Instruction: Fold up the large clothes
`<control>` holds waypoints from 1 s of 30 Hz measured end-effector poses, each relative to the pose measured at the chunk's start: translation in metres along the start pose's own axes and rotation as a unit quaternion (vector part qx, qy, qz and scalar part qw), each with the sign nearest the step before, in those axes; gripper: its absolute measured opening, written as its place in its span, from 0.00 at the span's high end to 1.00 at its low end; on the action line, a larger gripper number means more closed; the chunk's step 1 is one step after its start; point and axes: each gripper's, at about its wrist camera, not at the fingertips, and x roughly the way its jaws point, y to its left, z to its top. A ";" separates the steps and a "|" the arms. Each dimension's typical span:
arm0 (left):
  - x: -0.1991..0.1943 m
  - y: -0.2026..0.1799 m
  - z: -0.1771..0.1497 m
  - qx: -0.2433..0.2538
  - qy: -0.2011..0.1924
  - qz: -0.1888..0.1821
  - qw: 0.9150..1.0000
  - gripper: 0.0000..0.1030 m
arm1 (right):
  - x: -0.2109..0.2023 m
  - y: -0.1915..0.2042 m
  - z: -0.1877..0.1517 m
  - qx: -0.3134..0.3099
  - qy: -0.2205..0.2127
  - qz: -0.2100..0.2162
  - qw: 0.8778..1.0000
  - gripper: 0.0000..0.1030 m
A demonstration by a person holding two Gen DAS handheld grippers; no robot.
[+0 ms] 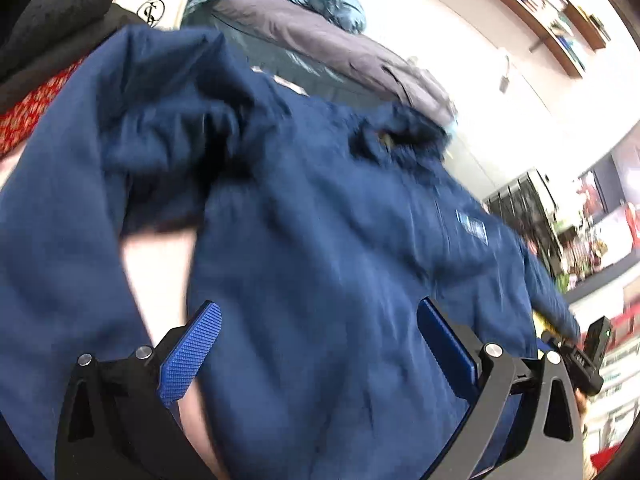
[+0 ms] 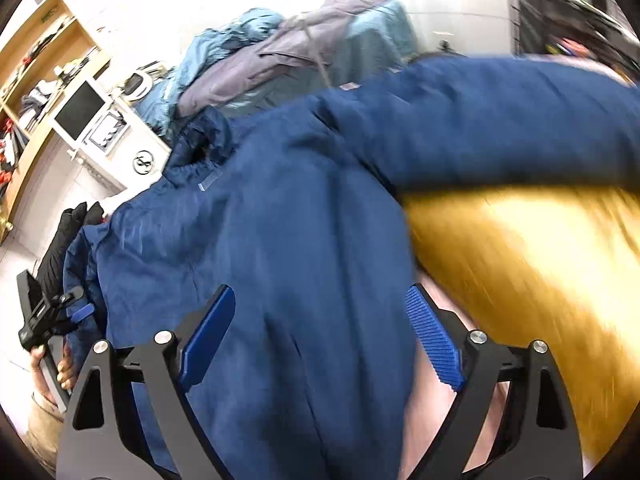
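A large dark blue jacket [image 1: 304,216] lies spread over a pale surface, its collar [image 1: 400,136] at the far end and sleeves out to both sides. My left gripper [image 1: 316,344] is open, its blue pads [image 1: 192,352] wide apart over the jacket's near hem. The jacket fills the right wrist view too [image 2: 272,240]. My right gripper [image 2: 320,336] is open over the hem, near the jacket's right edge. A sleeve [image 2: 500,128] stretches right over a yellow cloth [image 2: 520,264]. The other gripper shows at each view's edge [image 1: 588,352].
A pile of light blue and grey clothes [image 1: 304,20] lies beyond the jacket. A black garment [image 1: 52,20] and red patterned cloth [image 1: 28,112] lie at far left. A white cabinet [image 2: 104,132] with a monitor and wooden shelves [image 2: 36,80] stands behind. Shelves line the wall [image 1: 552,12].
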 end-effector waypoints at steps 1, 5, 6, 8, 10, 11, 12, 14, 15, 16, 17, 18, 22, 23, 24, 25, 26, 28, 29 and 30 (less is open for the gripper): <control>-0.003 -0.003 -0.011 0.012 0.003 0.006 1.000 0.06 | -0.005 -0.002 -0.008 0.002 0.000 -0.003 1.000 0.16; -0.021 -0.016 -0.049 0.074 -0.008 0.039 0.996 0.06 | -0.022 -0.006 -0.044 0.017 0.008 -0.025 1.000 0.16; -0.020 -0.016 -0.052 0.077 -0.004 0.040 0.996 0.06 | -0.024 -0.006 -0.051 0.023 0.016 -0.033 0.999 0.16; -0.025 -0.018 -0.059 0.071 0.008 0.037 0.997 0.06 | -0.028 -0.007 -0.063 0.039 0.028 -0.034 0.998 0.16; -0.031 -0.014 -0.065 0.063 0.005 0.035 0.997 0.06 | -0.033 -0.002 -0.069 0.036 0.030 -0.035 0.998 0.16; -0.035 -0.012 -0.069 0.064 0.001 0.039 0.997 0.06 | -0.035 0.000 -0.073 0.033 0.030 -0.039 0.998 0.16; -0.036 -0.011 -0.070 0.066 -0.002 0.046 0.997 0.06 | -0.037 0.003 -0.076 0.030 0.031 -0.039 0.998 0.16; -0.036 -0.012 -0.074 0.066 -0.007 0.055 0.996 0.06 | -0.040 0.007 -0.080 0.021 0.030 -0.043 0.998 0.16; -0.039 -0.009 -0.075 0.062 -0.007 0.061 0.996 0.06 | -0.041 0.010 -0.082 0.018 0.031 -0.045 0.998 0.16; -0.043 -0.006 -0.078 0.057 -0.006 0.063 0.996 0.06 | -0.043 0.012 -0.085 0.012 0.031 -0.043 0.999 0.16; -0.047 0.000 -0.080 0.052 -0.006 0.064 0.997 0.06 | -0.044 0.014 -0.086 0.005 0.028 -0.042 0.999 0.16; -0.052 0.005 -0.084 0.047 -0.007 0.062 0.997 0.06 | -0.046 0.016 -0.089 -0.004 0.022 -0.047 0.999 0.16; -0.064 0.016 -0.100 0.044 -0.012 0.055 0.997 0.06 | -0.051 0.018 -0.096 -0.033 0.013 -0.060 0.998 0.16; -0.066 0.018 -0.105 0.045 -0.012 0.051 0.998 0.06 | -0.054 0.016 -0.096 -0.039 0.005 -0.067 0.997 0.16; -0.067 0.019 -0.112 0.047 -0.013 0.045 0.998 0.06 | -0.057 0.013 -0.096 -0.042 -0.002 -0.072 0.997 0.16; -0.066 0.019 -0.118 0.048 -0.011 0.040 0.998 0.06 | -0.061 0.008 -0.094 -0.046 -0.012 -0.077 0.996 0.16; -0.065 0.018 -0.124 0.046 -0.003 0.031 0.998 0.06 | -0.065 0.003 -0.093 -0.044 -0.019 -0.083 0.995 0.16; -0.060 0.014 -0.140 0.049 0.021 0.003 0.999 0.06 | -0.075 -0.015 -0.089 -0.024 -0.035 -0.076 0.996 0.16; -0.059 0.010 -0.149 0.057 0.030 -0.006 0.998 0.06 | -0.078 -0.023 -0.088 -0.015 -0.039 -0.069 0.997 0.16; -0.058 0.007 -0.156 0.067 0.036 -0.013 0.997 0.06 | -0.080 -0.029 -0.088 -0.006 -0.041 -0.064 0.997 0.16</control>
